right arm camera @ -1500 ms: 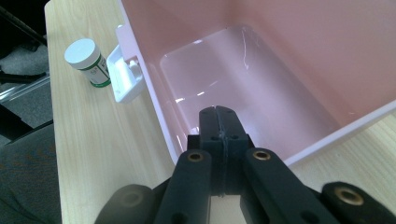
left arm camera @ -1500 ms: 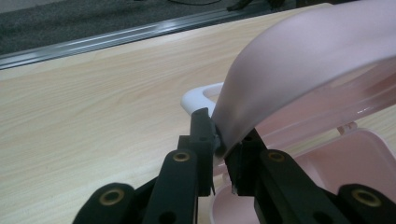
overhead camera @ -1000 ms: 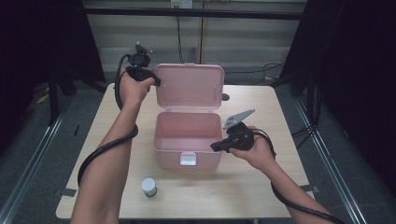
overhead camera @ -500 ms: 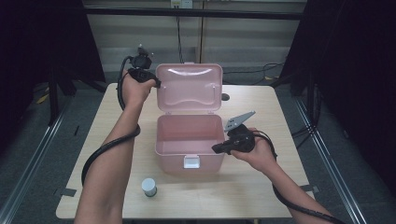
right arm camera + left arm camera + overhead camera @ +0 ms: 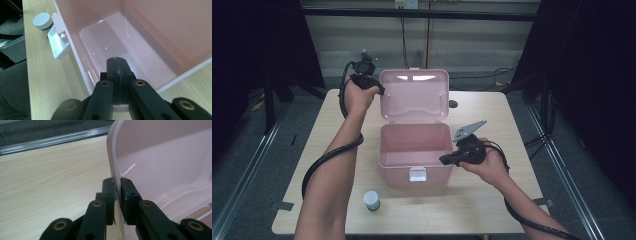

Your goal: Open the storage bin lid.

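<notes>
The high view is dim at its edges: both sides fall off into near black, while the table [image 5: 492, 200] sits in soft, even light from above. The box lid [image 5: 414, 95] carries a pale glare patch near its top, and shadows on the table are faint. The picture is soft and slightly grainy. In the left gripper view the lid [image 5: 162, 157] is bright with a thin white glint, and the near black links blur. In the right gripper view streaks of glare cross the box floor [image 5: 120, 42]; the near foreground is out of focus.
</notes>
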